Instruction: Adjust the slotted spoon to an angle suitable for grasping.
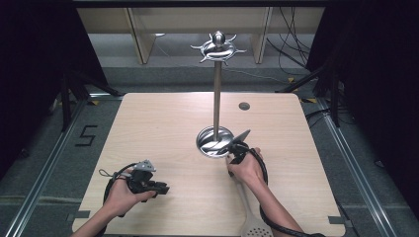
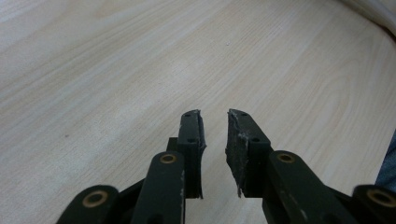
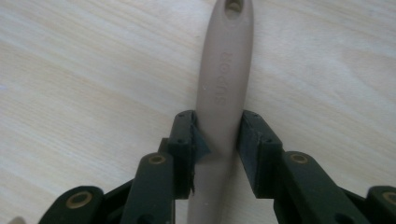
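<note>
Right gripper (image 3: 217, 135): jaws closed on the grey handle of a slotted spatula (image 3: 223, 88); both pads press its sides, hanging hole at the far end.
Spatula: lies flat on the wooden table (image 1: 163, 128), its slotted head (image 1: 256, 226) near the table's front edge by the person's right forearm.
Left gripper (image 2: 215, 135): jaws parted with nothing between them, low over bare table at the front left.
Rack (image 1: 216, 98): steel post on a round base just beyond the right gripper, with hooks at the top.
</note>
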### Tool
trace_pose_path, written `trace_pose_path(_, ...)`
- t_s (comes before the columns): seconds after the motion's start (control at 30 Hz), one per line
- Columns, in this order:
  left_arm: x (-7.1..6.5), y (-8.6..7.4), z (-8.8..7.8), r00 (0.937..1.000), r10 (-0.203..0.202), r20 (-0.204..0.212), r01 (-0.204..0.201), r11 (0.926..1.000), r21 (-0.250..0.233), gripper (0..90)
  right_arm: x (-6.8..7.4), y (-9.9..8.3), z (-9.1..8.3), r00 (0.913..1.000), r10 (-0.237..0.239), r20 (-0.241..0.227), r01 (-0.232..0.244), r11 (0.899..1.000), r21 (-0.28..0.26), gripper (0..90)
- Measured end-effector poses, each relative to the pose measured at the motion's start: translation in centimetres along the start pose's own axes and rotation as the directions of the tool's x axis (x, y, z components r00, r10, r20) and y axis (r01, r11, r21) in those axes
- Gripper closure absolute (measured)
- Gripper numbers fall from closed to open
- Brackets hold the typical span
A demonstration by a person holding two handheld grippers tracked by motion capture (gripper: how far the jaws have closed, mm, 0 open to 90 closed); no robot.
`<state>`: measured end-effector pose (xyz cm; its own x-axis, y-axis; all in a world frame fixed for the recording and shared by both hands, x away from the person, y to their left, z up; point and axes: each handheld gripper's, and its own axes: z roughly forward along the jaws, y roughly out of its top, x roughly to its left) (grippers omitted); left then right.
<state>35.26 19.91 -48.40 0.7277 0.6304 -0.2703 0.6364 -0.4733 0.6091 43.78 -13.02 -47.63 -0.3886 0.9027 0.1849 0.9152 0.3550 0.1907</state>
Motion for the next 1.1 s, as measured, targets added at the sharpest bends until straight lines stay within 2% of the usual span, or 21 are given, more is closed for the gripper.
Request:
trace_pose_path(0.03, 0.0, 0.0, 0.0, 1.0000, 0.000, 0.000, 0.000, 1.0000, 0.000, 74.1, 0.0, 0.0, 0.0, 1.0000, 0.000, 0.000, 0.000, 1.000, 0.000, 68.6)
trace_pose_path(0.07, 0.0, 0.0, 0.0, 1.0000, 0.005, 0.000, -0.005, 1.0000, 0.004, 74.1, 0.3, 0.0, 0.0, 0.9993, 0.000, 0.038, 0.000, 1.000, -0.006, 68.8)
trace_pose_path(0.17, 0.1, 0.0, -0.1, 1.0000, 0.006, 0.001, -0.006, 1.0000, 0.004, 74.0, 0.4, -0.1, 0.1, 0.9994, -0.012, 0.034, 0.013, 1.000, -0.021, 69.0)
trace_pose_path(0.2, 0.1, 0.0, 0.0, 1.0000, 0.005, 0.001, -0.005, 1.0000, 0.000, 74.0, 0.6, -0.2, 0.0, 0.9997, 0.014, 0.022, -0.014, 1.000, -0.005, 69.1)
trace_pose_path(0.23, 0.0, -0.1, 0.0, 1.0000, 0.004, -0.001, -0.004, 1.0000, -0.004, 74.0, 0.5, -0.2, -0.1, 0.9995, 0.000, 0.032, 0.000, 1.000, -0.002, 69.2)
trace_pose_path(0.3, 0.0, -0.1, 0.0, 1.0000, -0.006, 0.002, 0.006, 0.9999, -0.011, 73.9, 0.6, -0.3, -0.2, 0.9994, 0.006, 0.035, -0.006, 1.000, -0.008, 69.3)
trace_pose_path(0.33, 0.0, -0.1, 0.0, 1.0000, -0.006, 0.002, 0.006, 0.9999, -0.011, 73.9, 0.6, -0.4, -0.3, 0.9998, -0.013, 0.016, 0.014, 1.000, -0.024, 69.3)
trace_pose_path(0.37, 0.0, -0.1, 0.0, 1.0000, -0.006, 0.002, 0.006, 0.9999, -0.011, 73.8, 0.8, -0.5, -0.7, 1.0000, 0.005, 0.001, -0.005, 1.000, -0.025, 69.4)
trace_pose_path(0.43, 0.0, -0.1, -0.1, 1.0000, 0.003, 0.002, -0.003, 1.0000, -0.003, 73.7, 0.7, -0.7, -1.1, 0.9992, -0.039, -0.007, 0.039, 0.997, -0.061, 69.4)
trace_pose_path(0.53, 0.0, -0.1, -0.1, 1.0000, 0.002, 0.001, -0.002, 1.0000, -0.005, 73.5, 0.9, -1.0, -1.9, 0.9994, -0.024, -0.027, 0.021, 0.996, -0.085, 69.4)
trace_pose_path(0.6, 0.0, -0.1, 0.0, 0.9999, -0.007, 0.009, 0.007, 0.9999, -0.010, 73.4, 0.7, -1.4, -2.8, 0.9973, -0.048, -0.056, 0.040, 0.990, -0.137, 69.5)
trace_pose_path(0.63, 0.0, -0.1, 0.0, 0.9999, -0.007, 0.009, 0.007, 0.9999, -0.010, 73.2, 0.7, -1.4, -2.8, 0.9973, -0.048, -0.056, 0.040, 0.990, -0.137, 69.5)
trace_pose_path(0.7, 0.0, -0.2, 0.1, 1.0000, -0.003, 0.007, 0.003, 1.0000, -0.003, 73.0, 0.5, -1.7, -3.3, 0.9937, -0.091, -0.065, 0.076, 0.975, -0.207, 69.4)
trace_pose_path(0.73, 0.0, -0.2, 0.1, 0.9999, -0.008, 0.010, 0.008, 1.0000, -0.006, 72.7, 0.5, -2.0, -3.8, 0.9935, -0.090, -0.070, 0.071, 0.970, -0.233, 69.4)
trace_pose_path(0.8, 0.0, -0.2, 0.1, 1.0000, -0.005, 0.007, 0.005, 1.0000, -0.003, 72.6, 0.6, -2.2, -4.1, 0.9931, -0.084, -0.081, 0.063, 0.968, -0.242, 69.5)
trace_pose_path(0.87, 0.0, -0.2, 0.1, 1.0000, -0.006, 0.006, 0.006, 1.0000, -0.005, 72.4, 0.5, -2.7, -4.9, 0.9928, -0.104, -0.059, 0.083, 0.955, -0.284, 69.5)
trace_pose_path(0.9, 0.0, -0.2, 0.1, 1.0000, -0.006, 0.006, 0.006, 1.0000, -0.005, 72.4, 0.5, -2.7, -4.9, 0.9928, -0.104, -0.059, 0.083, 0.955, -0.284, 69.5)
trace_pose_path(0.97, 0.1, -0.2, 0.1, 0.9999, -0.007, 0.011, 0.007, 0.9999, -0.007, 72.4, 0.5, -3.1, -5.5, 0.9874, -0.139, -0.076, 0.108, 0.940, -0.323, 69.6)
trace_pose_path(1.0, 0.1, -0.2, 0.1, 0.9999, -0.009, 0.012, 0.009, 0.9999, -0.010, 72.4, 0.4, -3.3, -5.8, 0.9843, -0.161, -0.072, 0.127, 0.929, -0.348, 69.6)
trace_pose_path(1.1, 0.1, -0.2, 0.1, 0.9999, -0.010, 0.014, 0.010, 0.9999, -0.011, 72.3, 0.3, -4.0, -6.7, 0.9819, -0.177, -0.067, 0.138, 0.910, -0.391, 69.5)
